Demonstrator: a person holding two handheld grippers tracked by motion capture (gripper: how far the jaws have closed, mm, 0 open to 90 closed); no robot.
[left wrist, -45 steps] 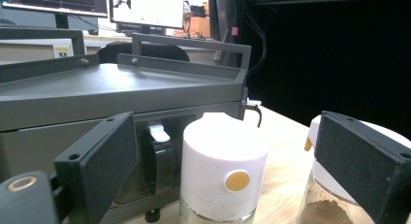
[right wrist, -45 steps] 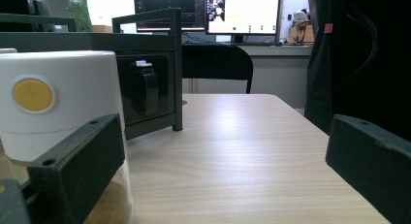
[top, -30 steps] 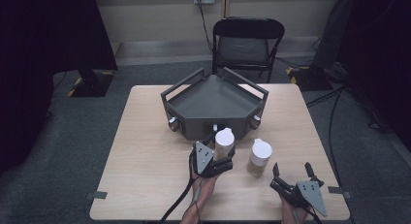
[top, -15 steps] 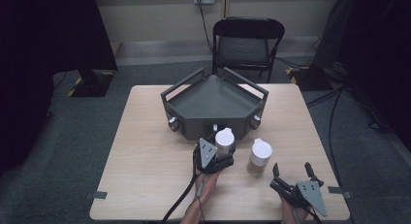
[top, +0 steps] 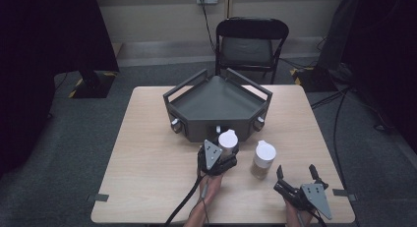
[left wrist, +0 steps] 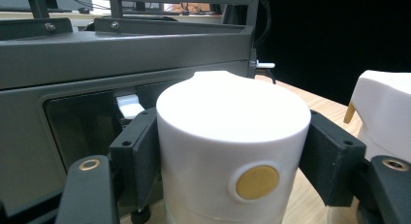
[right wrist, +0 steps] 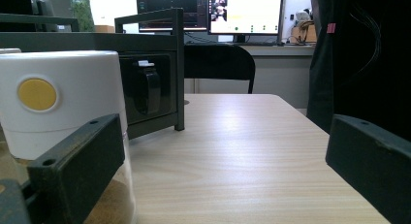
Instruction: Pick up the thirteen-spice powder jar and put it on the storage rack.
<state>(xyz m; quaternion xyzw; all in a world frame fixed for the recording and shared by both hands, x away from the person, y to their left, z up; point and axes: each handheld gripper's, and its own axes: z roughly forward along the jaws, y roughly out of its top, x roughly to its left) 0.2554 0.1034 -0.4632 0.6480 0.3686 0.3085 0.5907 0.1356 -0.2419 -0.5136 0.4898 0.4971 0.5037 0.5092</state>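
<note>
A jar with a white lid [top: 227,138] and a yellow dot stands just in front of the dark grey tray box [top: 216,106]. My left gripper [top: 227,149] holds it: its jaws have just been closing and both pads [left wrist: 138,151] now press on the sides of the white lid [left wrist: 232,132]. A second white-lidded jar [top: 264,158] with brownish contents stands to its right, also seen as a jar [left wrist: 385,112] at the edge of the left gripper view. My right gripper [top: 297,173] rests open near the table's front right, with that jar [right wrist: 58,103] just left of its left finger [right wrist: 77,161].
The tray box has raised rails and knobs [top: 175,125] on its front faces. A black folding chair [top: 251,42] stands behind the table [top: 147,158]. Bare wood lies to the right of the jars and along the left half.
The left gripper's jaws have come together on the white lid, and the gripper edged slightly toward the jar. The right gripper and both jars have stayed put.
</note>
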